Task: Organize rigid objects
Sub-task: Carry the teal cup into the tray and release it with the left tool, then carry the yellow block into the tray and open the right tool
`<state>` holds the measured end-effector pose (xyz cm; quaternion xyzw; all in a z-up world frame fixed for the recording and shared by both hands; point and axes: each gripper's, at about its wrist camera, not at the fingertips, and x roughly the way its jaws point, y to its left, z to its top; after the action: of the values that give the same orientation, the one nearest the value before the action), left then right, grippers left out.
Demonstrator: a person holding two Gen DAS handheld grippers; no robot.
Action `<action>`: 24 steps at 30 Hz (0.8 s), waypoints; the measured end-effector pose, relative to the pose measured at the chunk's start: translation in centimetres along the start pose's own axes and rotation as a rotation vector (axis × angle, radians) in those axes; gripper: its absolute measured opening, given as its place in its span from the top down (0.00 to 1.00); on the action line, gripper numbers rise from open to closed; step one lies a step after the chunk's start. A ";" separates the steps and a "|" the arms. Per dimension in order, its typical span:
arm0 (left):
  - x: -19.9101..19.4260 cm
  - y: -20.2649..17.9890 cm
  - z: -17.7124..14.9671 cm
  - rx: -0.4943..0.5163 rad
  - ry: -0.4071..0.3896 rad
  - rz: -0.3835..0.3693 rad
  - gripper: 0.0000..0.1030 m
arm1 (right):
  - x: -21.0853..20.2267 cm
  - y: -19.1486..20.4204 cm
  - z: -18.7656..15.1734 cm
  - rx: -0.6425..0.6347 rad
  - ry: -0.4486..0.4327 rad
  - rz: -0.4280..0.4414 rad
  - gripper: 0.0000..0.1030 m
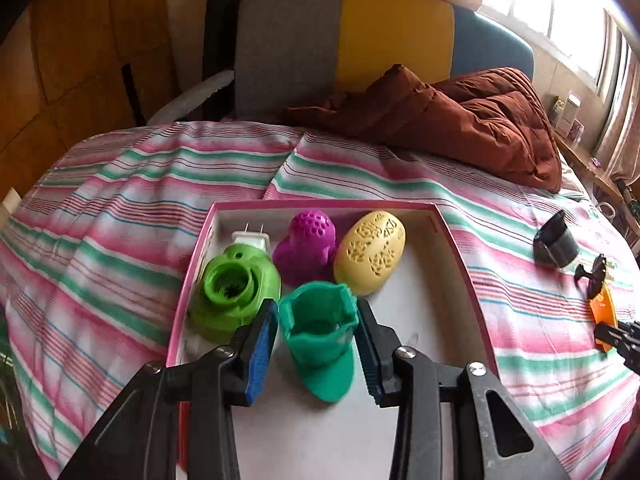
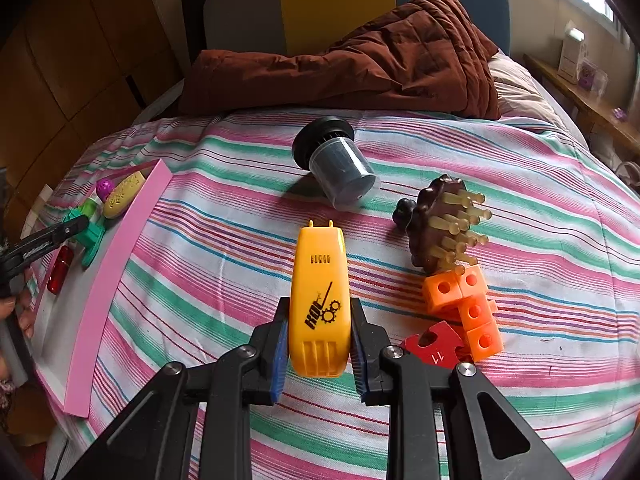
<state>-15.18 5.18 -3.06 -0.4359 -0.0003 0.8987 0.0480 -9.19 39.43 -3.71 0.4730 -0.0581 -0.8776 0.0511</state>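
A teal cap-shaped plastic piece (image 1: 320,336) rests on the white floor of the pink-rimmed box (image 1: 452,248). My left gripper (image 1: 318,308) straddles it, its blue pads close beside both flanks without squeezing, so it stands open. Further back in the box lie a green plug-in device (image 1: 236,284), a purple perforated piece (image 1: 308,240) and a yellow egg-shaped shell (image 1: 370,252). On the striped bedspread to the right, my right gripper (image 2: 320,308) is shut on a yellow-orange plug device (image 2: 320,280) with black lettering, which lies flat.
Beyond the right gripper lie a black-lidded grey jar (image 2: 340,172), a brown bristle brush (image 2: 436,228), joined orange cubes (image 2: 468,308) and a red flat piece (image 2: 436,346). A brown quilt (image 2: 360,60) is heaped at the bed's head. The box's pink wall (image 2: 116,264) stands left.
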 end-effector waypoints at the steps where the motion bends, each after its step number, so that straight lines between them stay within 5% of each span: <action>1: -0.5 0.1 -0.5 -0.009 -0.006 -0.013 0.62 | 0.0 0.0 0.0 0.001 0.001 0.001 0.74; 11: -3.8 1.5 -6.8 -0.135 -0.017 -0.118 0.62 | 0.1 0.6 -0.3 -0.017 -0.013 0.028 0.74; 24: -5.5 -0.3 -9.6 -0.028 -0.042 -0.153 0.62 | 0.2 4.0 -1.3 -0.078 0.005 0.106 0.74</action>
<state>-4.21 4.59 -4.68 -0.4162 -0.0470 0.9013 0.1104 -8.03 35.36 -3.99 0.4694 -0.0487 -0.8740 0.1160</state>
